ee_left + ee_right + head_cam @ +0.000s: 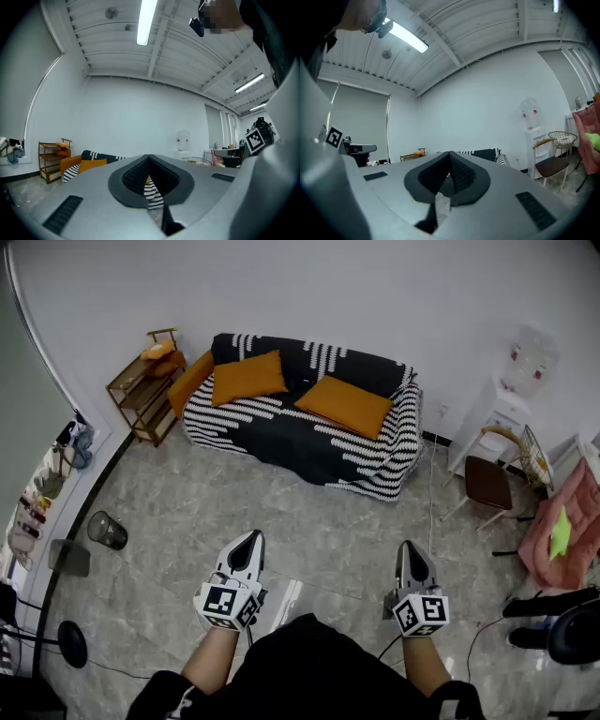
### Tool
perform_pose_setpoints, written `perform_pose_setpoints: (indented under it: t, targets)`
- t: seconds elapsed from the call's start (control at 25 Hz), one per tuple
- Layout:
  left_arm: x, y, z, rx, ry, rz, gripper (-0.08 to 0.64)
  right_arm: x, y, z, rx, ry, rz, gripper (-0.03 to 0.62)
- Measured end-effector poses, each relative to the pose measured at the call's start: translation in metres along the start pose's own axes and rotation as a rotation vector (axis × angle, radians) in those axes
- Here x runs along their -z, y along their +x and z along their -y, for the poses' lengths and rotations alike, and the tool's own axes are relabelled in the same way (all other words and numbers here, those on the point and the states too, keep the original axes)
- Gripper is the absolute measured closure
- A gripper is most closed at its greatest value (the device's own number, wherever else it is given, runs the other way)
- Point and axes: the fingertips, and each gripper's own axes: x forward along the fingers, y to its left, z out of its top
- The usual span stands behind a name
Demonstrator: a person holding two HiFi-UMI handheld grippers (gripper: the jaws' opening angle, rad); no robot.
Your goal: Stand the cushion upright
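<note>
Biggest risk I can see from here: there are three orange cushions on the sofa (pixel 281 442), so it'd be easy to go for the wrong one. The second cushion (pixel 247 377) is already propped against the backrest, and the third cushion (pixel 190 381) leans at the left armrest. My guess is the target is the cushion (pixel 348 405) on the right side of the seat, since it's the one lying back flattest. Other worry: it's soft and floppy-looking, so pinching just a corner could make it fold or slump back down instead of standing, and a snagged striped cover could get dragged along with it. Both tools are well short of the sofa. The left gripper (pixel 246 545) and right gripper (pixel 409 551) are both fully closed with nothing between the jaws, held level and aimed at the couch. The cushion itself is plain orange, squarish, plump in the middle, and tilted with one corner toward the right armrest.
</note>
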Motion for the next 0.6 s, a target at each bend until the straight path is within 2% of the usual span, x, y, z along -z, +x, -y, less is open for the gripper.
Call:
perform_pose_setpoints:
  t: [0.16,0.32,0.6]
  targets:
    - [0.0,0.003,0.002,0.006,-0.006,0.002,0.543,-0.002,-0.001,0.004,0.005,0.009,0.012,0.565]
    - [0.001,0.003,0.012,0.045,-0.014,0.015,0.543,0.001,-0.008,0.007,0.021,0.02,0.017,0.565]
    - [0.005,0.013,0.031,0.065,-0.001,-0.01,0.543,0.001,-0.02,0.025,0.045,0.051,0.021,0.565]
